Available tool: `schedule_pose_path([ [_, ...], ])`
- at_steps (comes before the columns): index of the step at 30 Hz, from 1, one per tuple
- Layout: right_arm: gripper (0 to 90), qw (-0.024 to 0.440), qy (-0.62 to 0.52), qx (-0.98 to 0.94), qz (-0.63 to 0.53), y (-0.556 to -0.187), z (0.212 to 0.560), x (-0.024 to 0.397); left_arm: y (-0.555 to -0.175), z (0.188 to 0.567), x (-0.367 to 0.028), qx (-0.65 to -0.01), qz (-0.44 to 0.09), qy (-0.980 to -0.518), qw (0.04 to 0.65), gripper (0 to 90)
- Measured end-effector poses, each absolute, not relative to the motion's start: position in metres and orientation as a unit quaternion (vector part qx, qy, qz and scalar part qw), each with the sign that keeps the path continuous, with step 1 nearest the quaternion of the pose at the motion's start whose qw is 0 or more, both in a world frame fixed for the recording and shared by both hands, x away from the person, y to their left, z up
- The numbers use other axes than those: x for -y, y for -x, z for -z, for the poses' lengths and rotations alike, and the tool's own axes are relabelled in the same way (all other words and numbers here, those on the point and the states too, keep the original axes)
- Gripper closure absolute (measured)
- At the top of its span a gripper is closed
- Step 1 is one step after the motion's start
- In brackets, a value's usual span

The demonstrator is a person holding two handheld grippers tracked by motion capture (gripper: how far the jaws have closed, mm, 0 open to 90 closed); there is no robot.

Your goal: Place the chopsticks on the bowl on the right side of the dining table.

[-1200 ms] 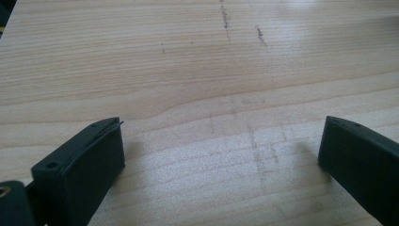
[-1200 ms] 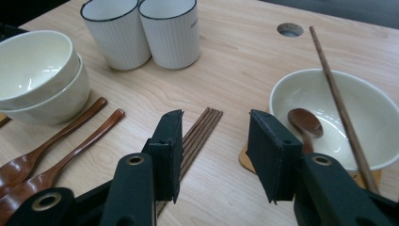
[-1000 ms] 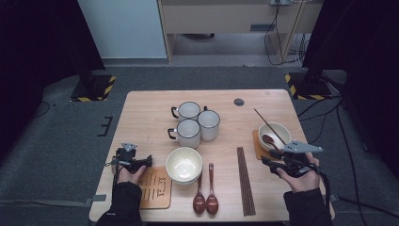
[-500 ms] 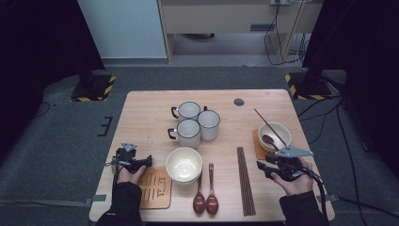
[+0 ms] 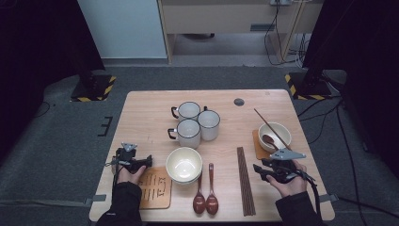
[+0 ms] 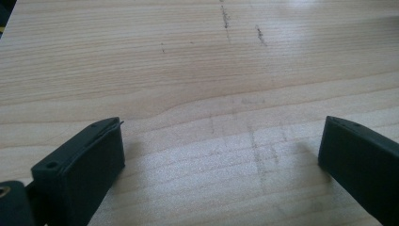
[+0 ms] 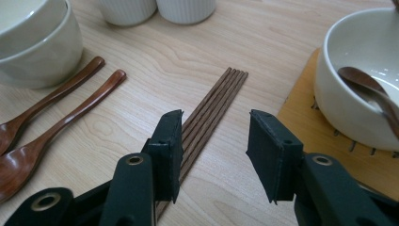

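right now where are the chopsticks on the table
In the high view the chopsticks lie in a tight bundle right of centre near the front edge, between the two wooden spoons and the right tongs.

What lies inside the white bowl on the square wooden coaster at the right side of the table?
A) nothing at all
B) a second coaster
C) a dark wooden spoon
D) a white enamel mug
C: the white ceramic bowl on the square wooden coaster holds a dark brown wooden spoon; the right gripper view shows its dark scoop resting inside the bowl.
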State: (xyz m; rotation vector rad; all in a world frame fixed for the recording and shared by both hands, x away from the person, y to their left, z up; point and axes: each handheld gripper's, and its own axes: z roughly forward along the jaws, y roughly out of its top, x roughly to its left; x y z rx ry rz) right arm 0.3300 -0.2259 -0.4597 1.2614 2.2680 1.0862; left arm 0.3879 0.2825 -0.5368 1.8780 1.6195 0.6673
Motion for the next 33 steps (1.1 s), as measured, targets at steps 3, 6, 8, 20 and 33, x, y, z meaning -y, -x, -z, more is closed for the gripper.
schedule_pose_path([
  [3, 55.1, 0.162, -0.442, -0.798, -0.376, -0.331, 0.465, 0.225, -0.388, 0.537, -0.282, -0.605, -0.25, -0.701, 0.284, 0.0],
  [6, 55.5, 0.161, -0.442, -0.801, -0.37, -0.333, 0.47, 0.223, -0.388, 0.537, -0.282, -0.605, -0.249, -0.701, 0.283, 0.0],
  [8, 56.0, 0.161, -0.441, -0.803, -0.366, -0.333, 0.473, 0.222, -0.388, 0.537, -0.282, -0.605, -0.25, -0.7, 0.284, 0.0],
  [20, 59.0, 0.15, -0.439, -0.817, -0.342, -0.335, 0.489, 0.215, -0.388, 0.537, -0.282, -0.605, -0.249, -0.701, 0.283, 0.0],
  [33, 61.0, 0.14, -0.43, -0.829, -0.33, -0.336, 0.5, 0.206, -0.388, 0.537, -0.282, -0.605, -0.25, -0.701, 0.284, 0.0],
])
